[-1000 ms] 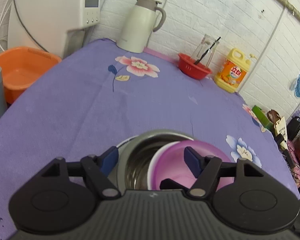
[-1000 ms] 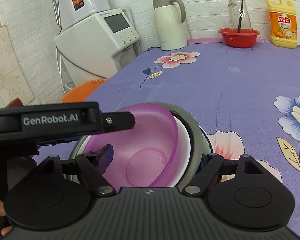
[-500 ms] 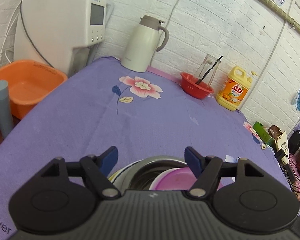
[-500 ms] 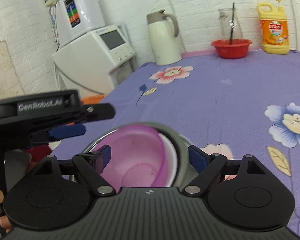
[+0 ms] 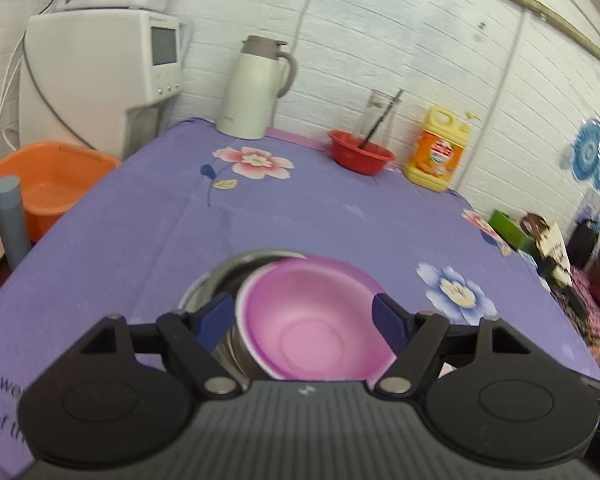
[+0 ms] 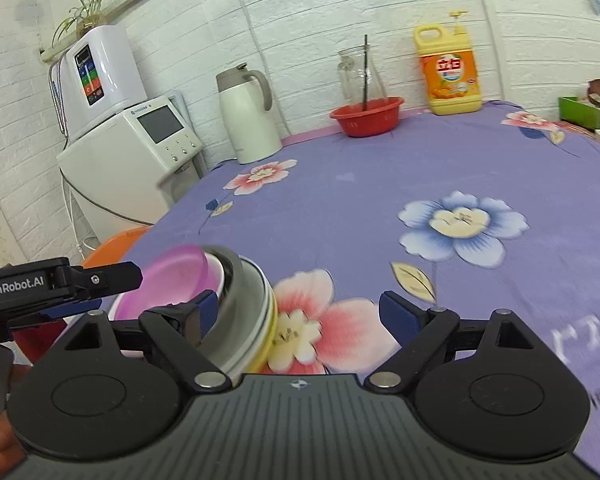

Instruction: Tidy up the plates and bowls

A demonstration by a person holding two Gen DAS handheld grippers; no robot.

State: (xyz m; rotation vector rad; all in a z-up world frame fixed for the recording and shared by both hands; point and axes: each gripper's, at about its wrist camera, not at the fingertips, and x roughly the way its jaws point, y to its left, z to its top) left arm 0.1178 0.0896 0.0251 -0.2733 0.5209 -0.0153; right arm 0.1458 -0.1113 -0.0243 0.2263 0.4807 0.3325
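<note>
A stack of bowls sits at the near edge of the purple flowered tablecloth. A pink bowl [image 5: 316,320] lies tilted on top, over a white bowl rim [image 5: 242,300], inside a steel bowl [image 5: 216,276]. In the right wrist view the pink bowl [image 6: 172,276], the steel bowl [image 6: 244,300] and a yellow rim [image 6: 270,344] beneath show at lower left. My left gripper [image 5: 306,318] is open, its fingers on either side of the pink bowl, above it. My right gripper [image 6: 296,314] is open and empty, to the right of the stack. The left gripper's body [image 6: 60,284] shows beside the stack.
At the table's far edge stand a white thermos jug [image 5: 256,88], a red basin [image 5: 360,154] with a glass jar, and a yellow detergent bottle [image 5: 438,150]. A white water dispenser [image 5: 100,72] and an orange tub [image 5: 44,184] stand left of the table. Clutter lies at the right edge.
Both grippers have pulled back and up from the stack. The right gripper has swung to the right, so the stack now lies at its left. The pink bowl stays on the stack.
</note>
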